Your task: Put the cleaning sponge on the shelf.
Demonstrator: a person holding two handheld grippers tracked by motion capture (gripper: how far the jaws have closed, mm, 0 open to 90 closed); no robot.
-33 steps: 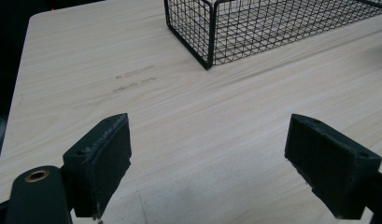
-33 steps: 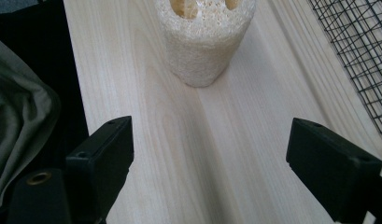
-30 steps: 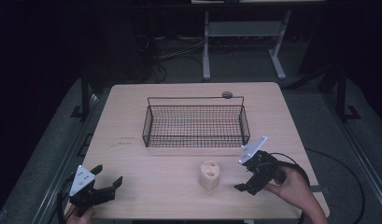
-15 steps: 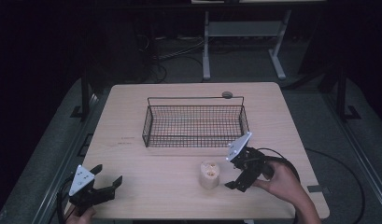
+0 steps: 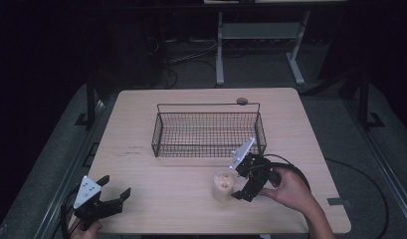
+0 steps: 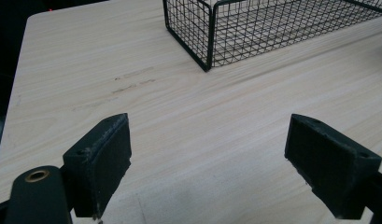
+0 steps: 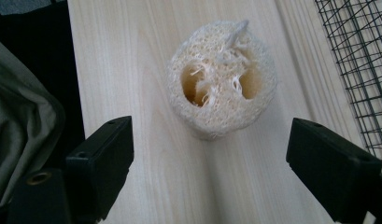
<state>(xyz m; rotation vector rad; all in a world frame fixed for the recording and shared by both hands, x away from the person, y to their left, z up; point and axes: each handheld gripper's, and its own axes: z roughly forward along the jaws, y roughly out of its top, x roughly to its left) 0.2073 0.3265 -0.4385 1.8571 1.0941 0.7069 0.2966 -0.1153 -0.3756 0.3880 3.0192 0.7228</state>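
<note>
So the right gripper (image 5: 239,186) is sitting right next to the loofah chunk (image 5: 223,184), jaws spread wide and holding nothing. The loofah stands upright on the table (image 5: 310,139), just off the near right corner of the wire basket (image 5: 209,130). Seen from the gripper in the high view, it's at about 9 o'clock and practically touching. In the right gripper view the loofah (image 7: 222,78) sits out ahead at 12 o'clock, past the tips, not between the pads yet.

What could go wrong: it's light, springy stuff standing on end, so I reckon a jaw tip nudging it on the way in would tip it over or roll it off toward the table edge at 6 o'clock. A pinch too near the top rim could just squash the fibres and let it pop out. And the basket wall (image 7: 361,65) is close on the 3 o'clock side of that view, so a wide approach might catch the wire.

The left gripper (image 5: 110,199) is parked down at the near left corner, also wide open and empty, aimed toward the basket (image 6: 272,28).

Hard to make out: the loofah's far side and base are hidden behind its own body, so I can't tell how flat it sits. The room past the table is too dark to read, and the small round thing (image 5: 242,101) on the basket's back rim is too tiny to identify.
</note>
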